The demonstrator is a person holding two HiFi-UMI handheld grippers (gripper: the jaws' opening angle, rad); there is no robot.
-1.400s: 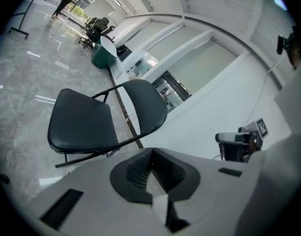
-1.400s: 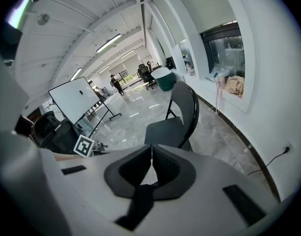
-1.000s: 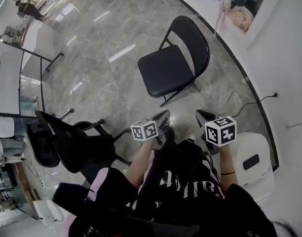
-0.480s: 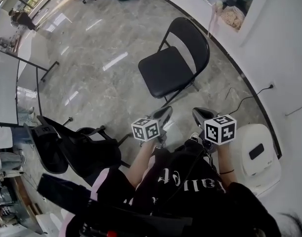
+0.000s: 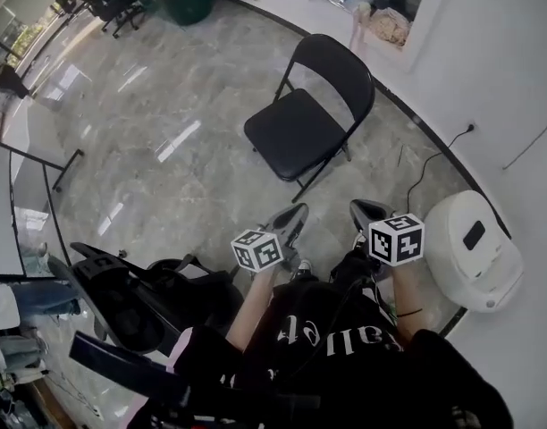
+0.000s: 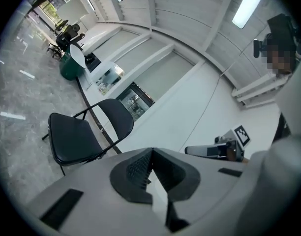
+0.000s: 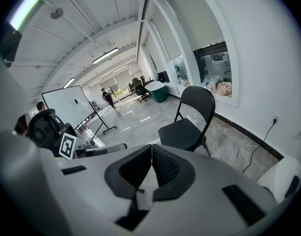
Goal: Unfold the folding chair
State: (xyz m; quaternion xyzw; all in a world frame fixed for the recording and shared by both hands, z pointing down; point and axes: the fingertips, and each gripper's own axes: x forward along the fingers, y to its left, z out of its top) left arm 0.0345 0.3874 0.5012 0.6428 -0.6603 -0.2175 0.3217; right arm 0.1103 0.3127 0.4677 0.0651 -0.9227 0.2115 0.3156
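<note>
- The folding chair (image 5: pixel 302 119) stands on the grey stone floor (image 5: pixel 157 105) at the far side of the scene, close to the curved white wall (image 5: pixel 488 70).
- Its seat lies flat and its back is upright, with the legs spread to the floor, so it already looks fully opened. Judged from this, the unfolding itself seems done.
- The left gripper (image 5: pixel 296 214) is held low and near the person's body, well apart from the chair. Its jaws are pressed together with nothing between them.
- The right gripper (image 5: pixel 363 211) is just beside it, on the right. It too is closed and empty, and it tilts down toward the floor in front of the chair.
- Both grippers point roughly toward the chair, which sits in the middle distance of each gripper view. That fits a person standing off from it rather than working on it.
- Empty, closed jaws held close to the body suggest a resting carry: nothing is being gripped, and neither tool is in reach of the frame or the seat.
- A black office chair (image 5: pixel 139 293) sits near left, close to the person's legs.
- A white rounded appliance (image 5: pixel 475 248) rests near right by the wall, and a dark cable (image 5: pixel 425 164) runs across the floor from a wall socket (image 5: pixel 473 128).
</note>
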